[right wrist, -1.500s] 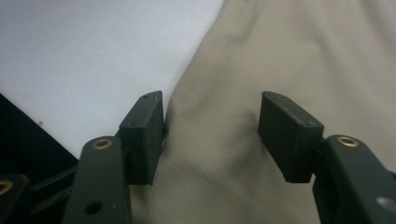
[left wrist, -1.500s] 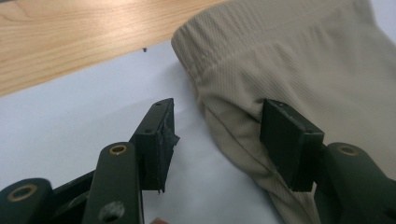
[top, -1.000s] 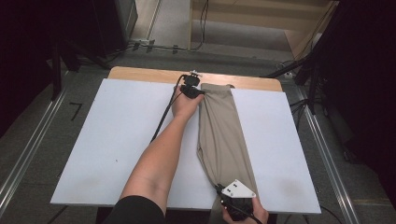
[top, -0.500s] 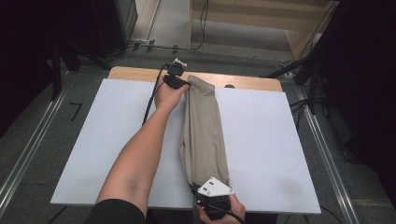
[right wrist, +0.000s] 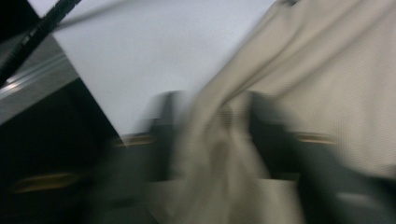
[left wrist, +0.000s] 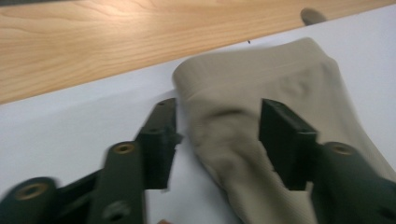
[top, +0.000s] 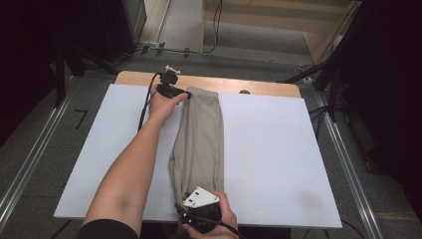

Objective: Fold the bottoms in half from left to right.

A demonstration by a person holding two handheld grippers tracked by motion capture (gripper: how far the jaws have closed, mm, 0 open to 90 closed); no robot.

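Your left gripper (left wrist: 219, 135): jaws stand apart, one pad either side of the top corner of the beige trousers (left wrist: 271, 116). The left pad sits just off the cloth's edge over the white board (left wrist: 93, 112); the right pad lies over the fabric. Nothing is pinched between them. The waistband hem runs across at about 12 o'clock from the jaws, and beyond it the bare wooden table edge (left wrist: 116, 32).

From the high view, that left gripper (top: 171, 89) sits at the far end of the board, at roughly 11 o'clock from the board's centre, your left hand (top: 164, 102) wrapped around it and its cable trailing back along your forearm.

Your right gripper (right wrist: 215, 135): the view is badly blurred. Both jaws show as dark smears with a fold of beige cloth bunched between them. Whether they are clamped on it, you cannot tell from this. In the high view the right gripper (top: 199, 211) is at 6 o'clock, at the near edge of the board, grey plate on top, your right hand (top: 219, 219) around it.

The trousers (top: 199, 144) lie as a long narrow folded strip, running from 12 to 6 down the white board (top: 278, 149), slightly left of centre, waistband at the far end, leg end at the near edge under the right gripper. The wooden table edge (top: 259, 85) shows beyond the board.
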